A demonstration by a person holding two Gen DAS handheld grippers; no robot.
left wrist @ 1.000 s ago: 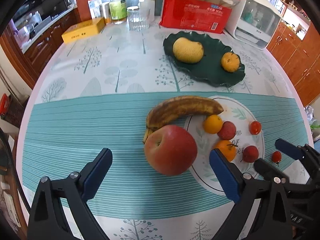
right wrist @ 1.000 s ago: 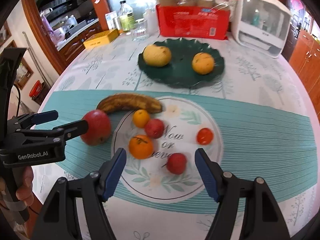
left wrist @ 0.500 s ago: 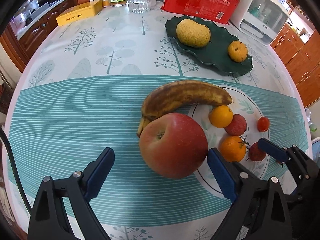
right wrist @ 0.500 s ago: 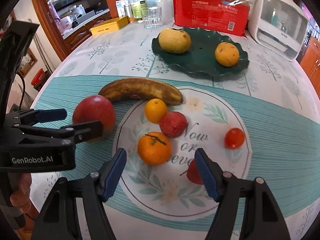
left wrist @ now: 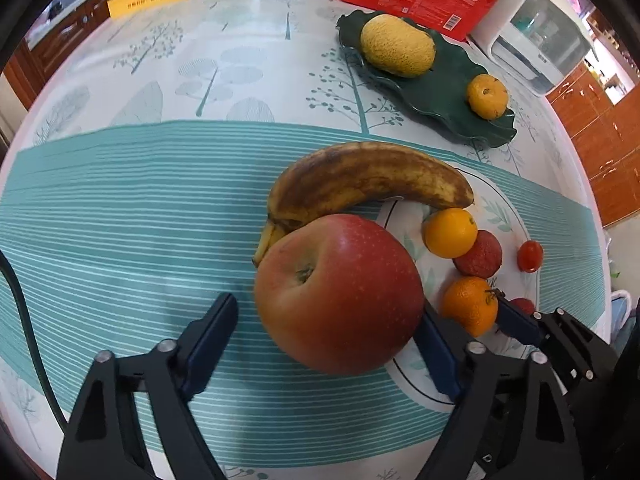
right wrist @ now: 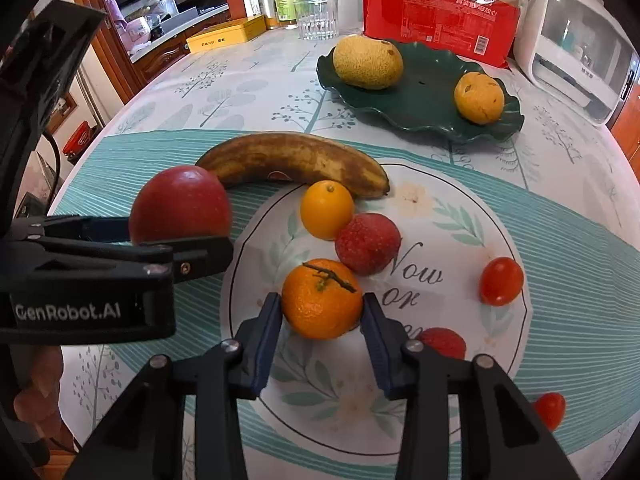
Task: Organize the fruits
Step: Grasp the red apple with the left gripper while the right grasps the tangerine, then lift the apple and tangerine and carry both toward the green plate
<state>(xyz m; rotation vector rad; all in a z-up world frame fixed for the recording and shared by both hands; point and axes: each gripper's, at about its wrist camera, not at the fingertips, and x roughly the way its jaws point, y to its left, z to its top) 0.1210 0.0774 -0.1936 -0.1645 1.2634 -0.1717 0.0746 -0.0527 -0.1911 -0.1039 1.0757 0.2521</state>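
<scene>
Right gripper (right wrist: 322,312): both blue pads pressed against the sides of a stemmed tangerine (right wrist: 322,299), jaws just drawn in tight around it on the round printed placemat (right wrist: 460,216)
Left gripper (left wrist: 326,344): jaws part-way apart and just narrowing around a large red apple (left wrist: 339,294); one pad stands clear of the fruit with striped cloth showing between, the other is half hidden behind it, so contact there cannot be told
Apple: sits at the placemat's edge on the teal striped tablecloth (left wrist: 120,208), right beside the stem end of a browned banana (left wrist: 368,180)
Other fruit on the placemat: a smooth orange (right wrist: 327,210) touching a rough red lychee (right wrist: 367,243), a cherry tomato (right wrist: 501,281) well apart from them
Green leaf-shaped dish (right wrist: 424,96): farther back, carrying a yellow netted melon (right wrist: 367,62) and a yellow-orange citrus (right wrist: 479,98)
Background: red paper-cup package (right wrist: 440,16), glass tumbler (right wrist: 318,18), yellow box (right wrist: 226,35)
</scene>
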